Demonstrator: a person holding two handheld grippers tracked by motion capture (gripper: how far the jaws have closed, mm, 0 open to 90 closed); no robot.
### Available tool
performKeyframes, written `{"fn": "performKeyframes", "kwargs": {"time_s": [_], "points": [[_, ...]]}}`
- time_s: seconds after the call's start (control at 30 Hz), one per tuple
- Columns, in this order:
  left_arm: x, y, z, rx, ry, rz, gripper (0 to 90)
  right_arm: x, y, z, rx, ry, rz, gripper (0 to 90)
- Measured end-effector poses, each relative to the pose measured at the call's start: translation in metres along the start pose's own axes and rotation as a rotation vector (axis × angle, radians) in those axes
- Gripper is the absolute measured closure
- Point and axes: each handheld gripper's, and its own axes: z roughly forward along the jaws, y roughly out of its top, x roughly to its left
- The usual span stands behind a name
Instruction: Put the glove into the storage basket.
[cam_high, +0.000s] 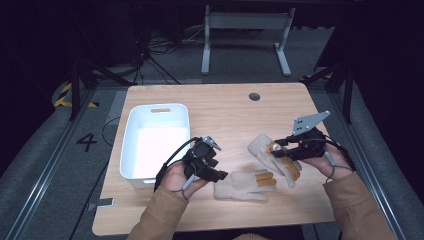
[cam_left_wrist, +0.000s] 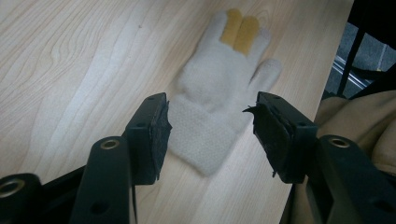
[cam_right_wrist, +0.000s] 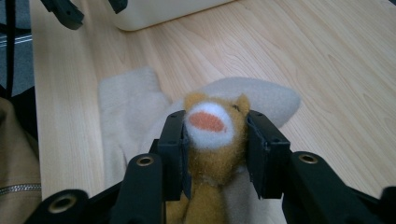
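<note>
Right gripper (cam_right_wrist: 215, 140) clamps the lifted glove (cam_high: 272, 155); left gripper (cam_left_wrist: 210, 135) stands apart over the flat glove (cam_left_wrist: 224, 88). A shallow bite may slip.

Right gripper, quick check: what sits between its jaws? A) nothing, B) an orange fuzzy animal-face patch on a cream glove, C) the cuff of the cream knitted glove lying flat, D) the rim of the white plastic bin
B: in the right gripper view the right gripper has both black pads pressed against the orange fuzzy animal-face patch of a cream glove, raised off the light wooden table.
</note>
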Motion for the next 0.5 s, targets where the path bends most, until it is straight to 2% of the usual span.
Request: {"fn": "performKeyframes", "kwargs": {"time_s": [0.2, 0.33, 0.4, 0.5], "points": [[0.001, -0.004, -0.002, -0.001, 0.011, -0.009, 45.7, 0.004, 0.007, 0.006, -0.001, 0.045, -0.030, 62.1], [0.002, -0.006, -0.005, -0.003, 0.016, -0.016, 45.8, 0.007, 0.011, 0.011, 0.006, 0.061, -0.052, 62.1], [0.002, -0.007, -0.006, -0.005, 0.015, -0.020, 45.8, 0.011, 0.015, 0.016, 0.007, 0.075, -0.081, 61.9], [0.003, -0.009, -0.007, -0.005, 0.020, -0.023, 45.8, 0.013, 0.018, 0.020, 0.002, 0.083, -0.091, 61.8]]}}
